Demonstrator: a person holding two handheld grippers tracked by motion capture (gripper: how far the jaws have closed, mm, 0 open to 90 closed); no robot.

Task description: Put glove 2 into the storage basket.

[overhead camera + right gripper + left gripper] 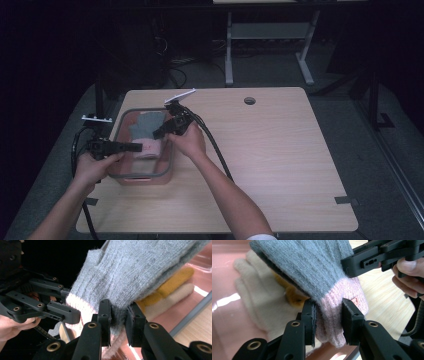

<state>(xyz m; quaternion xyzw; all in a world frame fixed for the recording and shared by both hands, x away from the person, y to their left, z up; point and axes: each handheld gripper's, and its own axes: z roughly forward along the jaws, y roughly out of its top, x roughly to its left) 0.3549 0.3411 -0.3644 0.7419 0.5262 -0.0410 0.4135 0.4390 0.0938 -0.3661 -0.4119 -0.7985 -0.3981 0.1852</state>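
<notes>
Grey-pink glove [146,131] over the pink bin [165,176], left gripper [328,320] jaws clamped on its pink cuff, right gripper [118,318] jaws pinching its grey knit, cream and mustard gloves [264,302] beneath

High view looks forward and down over the surface [280,150]; both gripper views sit close, sharing the glove [322,272].

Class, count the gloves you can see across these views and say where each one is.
3. A grey glove with a pink cuff is held up by both grippers; a cream glove and a yellow one lie beneath in the pink bin. More may be hidden underneath.
</notes>
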